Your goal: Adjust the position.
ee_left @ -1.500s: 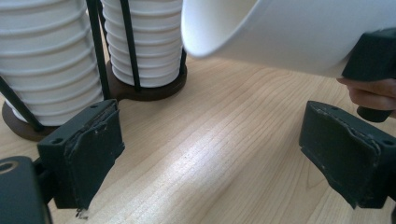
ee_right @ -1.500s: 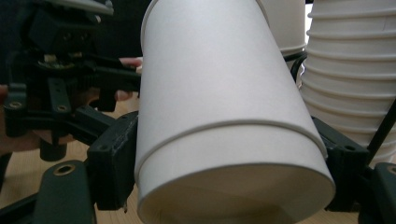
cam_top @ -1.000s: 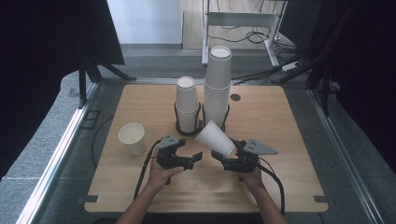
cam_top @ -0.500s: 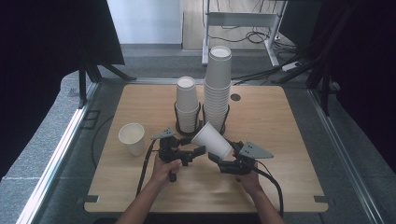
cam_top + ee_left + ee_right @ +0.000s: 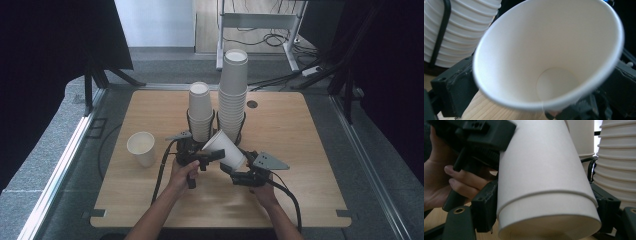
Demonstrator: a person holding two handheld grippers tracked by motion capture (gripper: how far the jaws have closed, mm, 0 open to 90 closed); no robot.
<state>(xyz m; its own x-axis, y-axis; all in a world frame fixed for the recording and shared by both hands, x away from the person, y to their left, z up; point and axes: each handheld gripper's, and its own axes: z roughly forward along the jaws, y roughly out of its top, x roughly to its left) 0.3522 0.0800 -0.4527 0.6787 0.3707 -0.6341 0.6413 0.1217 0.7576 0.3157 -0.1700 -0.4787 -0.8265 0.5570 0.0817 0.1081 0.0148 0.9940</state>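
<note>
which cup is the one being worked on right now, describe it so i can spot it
On the light wooden table, look in front of the two stacks of white paper cups in black wire holders. The single white paper cup there lies tilted off the table, its base in the right gripper, unlike the upright lone cup.

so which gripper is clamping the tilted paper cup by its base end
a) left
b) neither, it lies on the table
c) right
c: in the right gripper view the black jaws of the right gripper press both sides of the paper cup near its base.
</note>
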